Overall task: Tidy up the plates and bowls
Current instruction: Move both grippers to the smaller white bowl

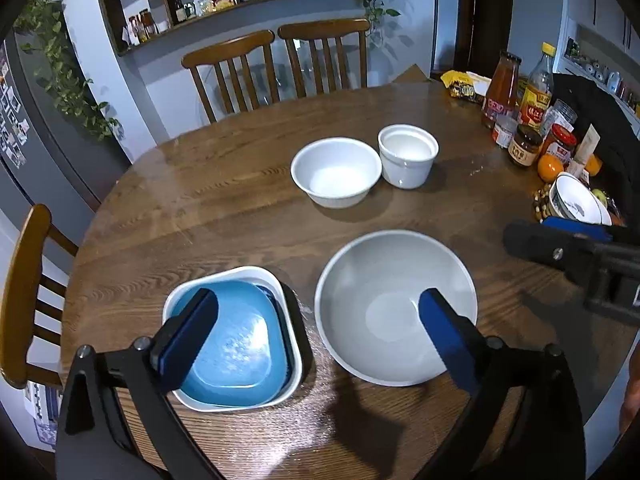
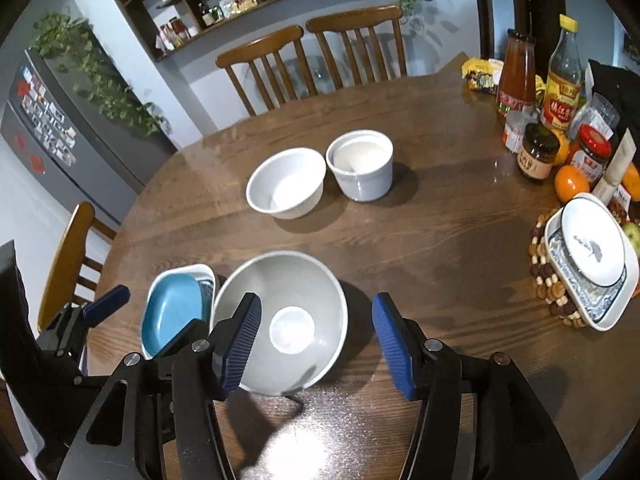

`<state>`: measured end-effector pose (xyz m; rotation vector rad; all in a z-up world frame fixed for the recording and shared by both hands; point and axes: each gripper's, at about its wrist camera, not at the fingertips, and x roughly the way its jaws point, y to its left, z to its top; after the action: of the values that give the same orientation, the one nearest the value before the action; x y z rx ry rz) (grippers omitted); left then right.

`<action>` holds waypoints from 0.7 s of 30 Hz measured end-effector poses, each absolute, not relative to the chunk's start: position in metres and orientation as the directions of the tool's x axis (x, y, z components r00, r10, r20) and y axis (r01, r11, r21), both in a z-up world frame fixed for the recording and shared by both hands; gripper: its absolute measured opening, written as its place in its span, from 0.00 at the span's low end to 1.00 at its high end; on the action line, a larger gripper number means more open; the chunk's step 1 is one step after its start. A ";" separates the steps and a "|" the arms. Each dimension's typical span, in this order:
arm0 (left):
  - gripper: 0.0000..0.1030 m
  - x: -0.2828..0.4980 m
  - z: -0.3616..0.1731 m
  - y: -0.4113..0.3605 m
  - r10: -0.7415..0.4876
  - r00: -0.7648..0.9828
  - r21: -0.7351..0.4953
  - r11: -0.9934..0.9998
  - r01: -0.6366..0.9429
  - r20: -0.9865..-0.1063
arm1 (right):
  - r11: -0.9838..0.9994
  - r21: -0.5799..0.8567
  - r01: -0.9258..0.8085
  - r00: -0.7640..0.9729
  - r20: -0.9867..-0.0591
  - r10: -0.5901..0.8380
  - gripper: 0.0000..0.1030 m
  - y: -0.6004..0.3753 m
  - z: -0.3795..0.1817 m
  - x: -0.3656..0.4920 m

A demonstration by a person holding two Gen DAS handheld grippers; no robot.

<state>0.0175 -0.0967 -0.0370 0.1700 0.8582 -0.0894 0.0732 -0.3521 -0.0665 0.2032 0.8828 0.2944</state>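
Blue-padded fingers of the left gripper stand wide apart and empty above a round wooden desk. Its landmark, the large grey bowl, sits beside a blue dish; two white bowls lie beyond. Right gripper gapes, empty, over the bowl.

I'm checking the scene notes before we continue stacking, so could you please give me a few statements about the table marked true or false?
1. The blue dish sits inside a white dish. True.
2. The large grey bowl holds a spoon. False: it is empty.
3. Both the left gripper and right gripper hold nothing. True.
4. The two small white bowls are stacked. False: they stand side by side.
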 end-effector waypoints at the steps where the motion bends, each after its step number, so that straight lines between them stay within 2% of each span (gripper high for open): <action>1: 0.98 0.019 -0.032 -0.096 -0.013 0.653 0.110 0.983 0.147 -0.757 | 0.942 0.292 -0.168 0.604 -0.724 0.332 0.57 -0.353 -0.062 0.073; 11: 0.98 0.036 0.031 -0.094 -0.051 0.685 0.070 0.987 0.147 -0.727 | 0.944 0.270 -0.191 0.670 -0.667 0.326 0.57 -0.355 -0.004 0.076; 16: 0.98 0.046 0.075 -0.094 -0.050 0.745 0.075 0.988 0.134 -0.665 | 0.944 0.274 -0.185 0.702 -0.635 0.322 0.57 -0.360 0.021 0.085; 21: 0.99 0.066 0.096 -0.092 -0.008 0.776 0.098 0.991 0.090 -0.631 | 0.944 0.273 -0.185 0.720 -0.617 0.319 0.57 -0.360 0.037 0.102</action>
<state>0.0660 -0.0923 0.0963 0.1252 0.6812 -0.0531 0.1016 -0.3602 0.0370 0.1981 0.7159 0.2807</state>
